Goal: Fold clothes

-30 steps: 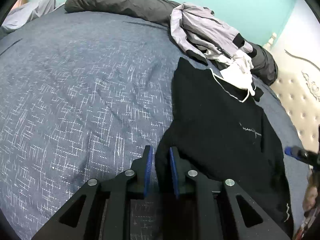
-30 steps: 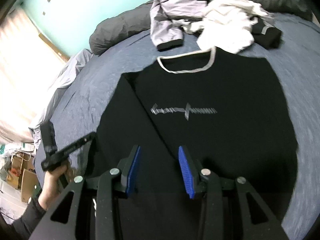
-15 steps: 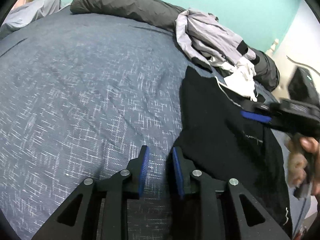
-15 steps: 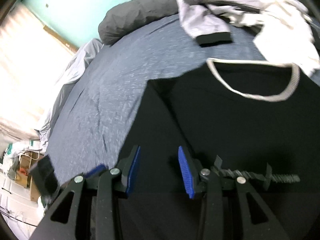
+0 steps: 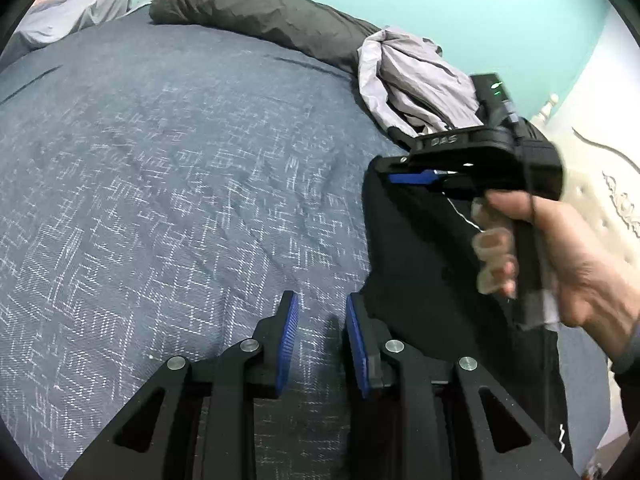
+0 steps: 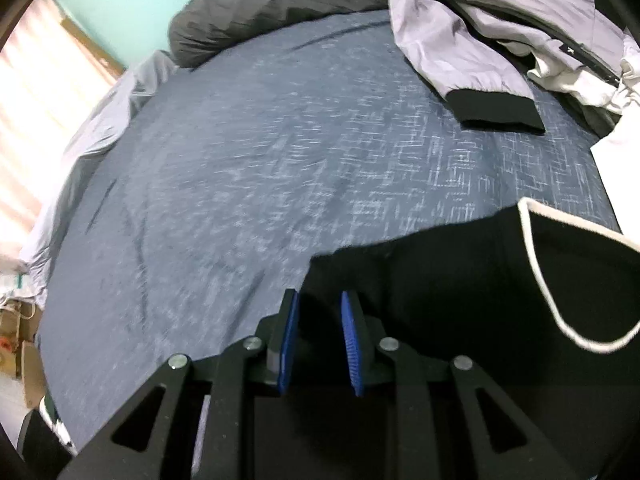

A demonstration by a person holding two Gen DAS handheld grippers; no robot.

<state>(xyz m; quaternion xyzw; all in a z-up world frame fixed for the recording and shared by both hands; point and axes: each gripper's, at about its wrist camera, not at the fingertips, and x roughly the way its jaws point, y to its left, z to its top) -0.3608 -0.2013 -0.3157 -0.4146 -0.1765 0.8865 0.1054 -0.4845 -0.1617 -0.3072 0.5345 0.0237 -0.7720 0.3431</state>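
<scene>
The black sweatshirt point(image 6: 460, 280) lies flat on the bed point(image 6: 260, 160), its shoulder corner between the closing, not yet gripping pads of the nearer right gripper point(image 6: 320, 338); the left gripper point(image 5: 322, 340) stands part-open, empty, beside its hem.

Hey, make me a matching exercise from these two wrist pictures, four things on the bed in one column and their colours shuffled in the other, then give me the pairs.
Things
1. sweatshirt
2. jacket
3. bedspread
4. rolled duvet

Colours
A. blue-grey with white flecks
B. black with a white neckline trim
C. plain dark grey
D. pale lilac-grey with black cuffs

Pairs: 1-B, 2-D, 3-A, 4-C
</scene>
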